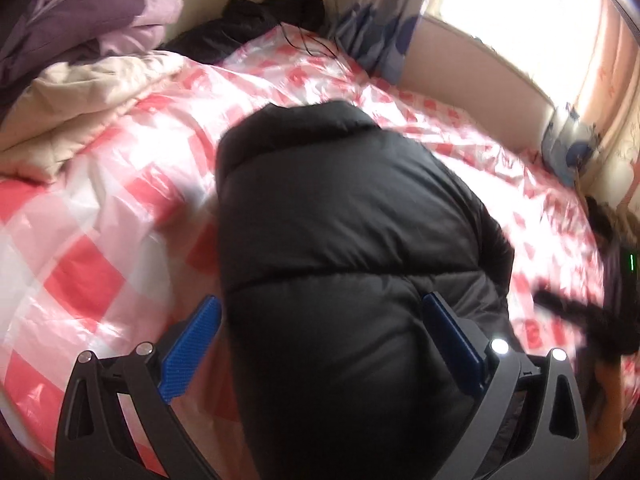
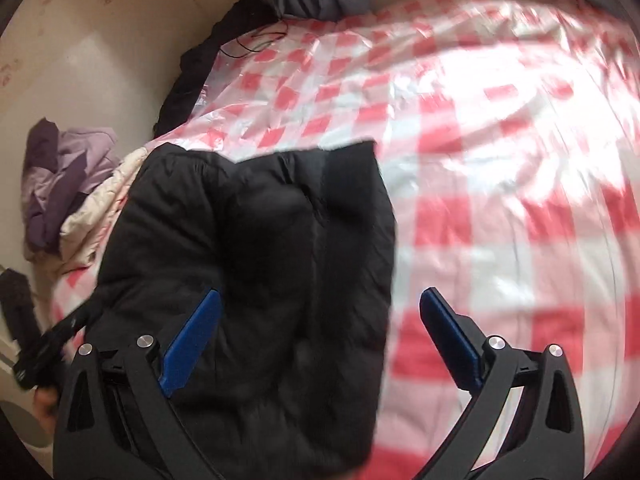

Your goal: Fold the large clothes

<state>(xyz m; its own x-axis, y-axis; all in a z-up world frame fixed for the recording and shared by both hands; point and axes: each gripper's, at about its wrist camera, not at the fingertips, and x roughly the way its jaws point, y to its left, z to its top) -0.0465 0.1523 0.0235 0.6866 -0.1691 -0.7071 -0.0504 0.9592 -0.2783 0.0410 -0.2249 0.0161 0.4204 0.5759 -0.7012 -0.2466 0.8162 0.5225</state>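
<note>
The bed fills both my views, covered by a glossy red-and-white checked sheet that looks like slick plastic. Bedding is heaped at its far side: a cream quilt with a purple duvet above it, and some dark clothing by the wall.

The black puffer jacket lies on the sheet, already bundled into a thick, narrow, rounded slab. I judge it light but springy: the quilted padding will push back and try to unfold, and its smooth shell on that shiny sheet will probably slide when pushed. I would take it by an edge or a stitched seam, where the fill is thin enough to pinch, rather than across a puffed panel.

My left tongs are spread wide, straddling the near end of the bundle, gripping nothing that I can see. My right tongs are equally wide, one blue pad over the jacket and the other over bare sheet, also holding nothing. Both views are motion-blurred, so contact is uncertain.
</note>
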